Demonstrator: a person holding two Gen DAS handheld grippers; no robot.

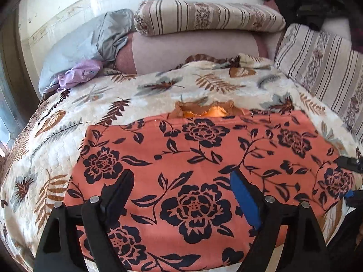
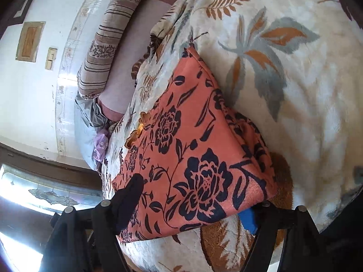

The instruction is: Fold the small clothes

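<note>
Bedding with a leaf-print blanket [image 1: 158, 95] carries the work, giving a soft flat base for folding. Left tongs [image 1: 181, 195] stand wide apart low in the frame, gripping nothing, poised over the orange floral garment [image 1: 195, 149] as if to press or take its near edge. Right tongs [image 2: 195, 206] also gape; one finger lies over the garment [image 2: 181, 149], the blue-padded one under its corner, not yet pinched. Striped pillows [image 1: 204, 15] lie along the upper frame.
</note>
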